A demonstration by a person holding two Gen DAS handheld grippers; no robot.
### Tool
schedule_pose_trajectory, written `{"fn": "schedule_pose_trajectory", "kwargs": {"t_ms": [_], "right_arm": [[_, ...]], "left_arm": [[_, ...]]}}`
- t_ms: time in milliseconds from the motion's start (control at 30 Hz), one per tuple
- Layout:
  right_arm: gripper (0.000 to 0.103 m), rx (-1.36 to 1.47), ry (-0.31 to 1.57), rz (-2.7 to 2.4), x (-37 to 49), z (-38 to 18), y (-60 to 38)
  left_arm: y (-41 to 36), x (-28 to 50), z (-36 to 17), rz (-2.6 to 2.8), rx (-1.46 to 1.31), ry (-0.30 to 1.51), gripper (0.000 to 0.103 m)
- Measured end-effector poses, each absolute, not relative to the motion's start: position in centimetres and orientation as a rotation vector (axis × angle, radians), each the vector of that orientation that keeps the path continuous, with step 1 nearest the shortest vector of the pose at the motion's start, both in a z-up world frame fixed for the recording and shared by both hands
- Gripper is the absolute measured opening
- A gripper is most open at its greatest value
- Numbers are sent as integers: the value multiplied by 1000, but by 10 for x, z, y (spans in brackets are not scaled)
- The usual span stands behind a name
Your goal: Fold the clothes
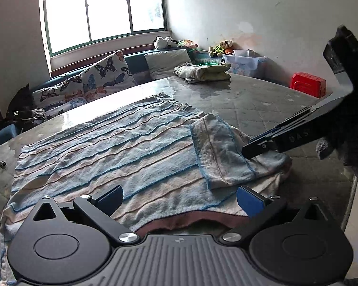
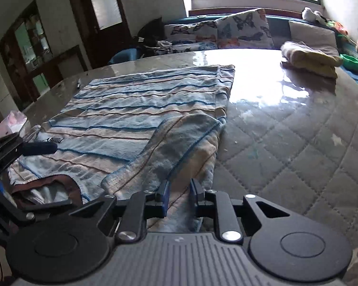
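1. Striped sweater [image 1: 102,147] lies spread flat on the grey quilted table [image 1: 262,100], straight ahead of the left gripper [image 1: 179,199] and reaching right up under its fingers.
2. Its brown neckline [image 1: 179,221] sits just in front of the left gripper's body, between the two fingers.
3. Left gripper's jaws stand wide apart, holding nothing; the blue pad [image 1: 249,202] on one finger hovers over the near hem.
4. One sleeve [image 1: 229,152] is folded over onto the sweater's body, ahead and to the right of the left gripper.
5. Right gripper [image 1: 253,149] comes in from the right side and its tip rests on that folded sleeve.
6. From the right wrist view, the right gripper [image 2: 179,196] has its fingers drawn close together with the sleeve [image 2: 174,143] cloth pinched between the blue pads.
7. Beyond the right gripper, the sweater [image 2: 143,100] stretches away to the left front, stripes running across.
8. Far ahead of both grippers, a folded pile of clothes [image 1: 204,71] rests at the table's far edge.
9. Butterfly cushions [image 1: 107,71] line the bench behind the table, under the window [image 1: 102,9].
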State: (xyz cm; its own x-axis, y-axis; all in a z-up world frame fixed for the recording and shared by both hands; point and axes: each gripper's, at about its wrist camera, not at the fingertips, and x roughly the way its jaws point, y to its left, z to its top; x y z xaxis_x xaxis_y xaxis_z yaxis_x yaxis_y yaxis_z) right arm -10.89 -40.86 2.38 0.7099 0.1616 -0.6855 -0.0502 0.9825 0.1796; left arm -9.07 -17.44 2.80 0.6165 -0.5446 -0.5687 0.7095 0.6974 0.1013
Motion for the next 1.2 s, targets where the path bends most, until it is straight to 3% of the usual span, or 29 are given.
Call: {"fn": "schedule_pose_trajectory", "kwargs": {"t_ms": [600, 1200], "right_arm": [[18, -20, 783, 104, -20, 19, -403], [19, -88, 778, 186, -63, 25, -384]], "left_arm": [[-216, -55, 26, -677, 396, 568, 103], [-209, -49, 20, -634, 414, 591, 103]]}}
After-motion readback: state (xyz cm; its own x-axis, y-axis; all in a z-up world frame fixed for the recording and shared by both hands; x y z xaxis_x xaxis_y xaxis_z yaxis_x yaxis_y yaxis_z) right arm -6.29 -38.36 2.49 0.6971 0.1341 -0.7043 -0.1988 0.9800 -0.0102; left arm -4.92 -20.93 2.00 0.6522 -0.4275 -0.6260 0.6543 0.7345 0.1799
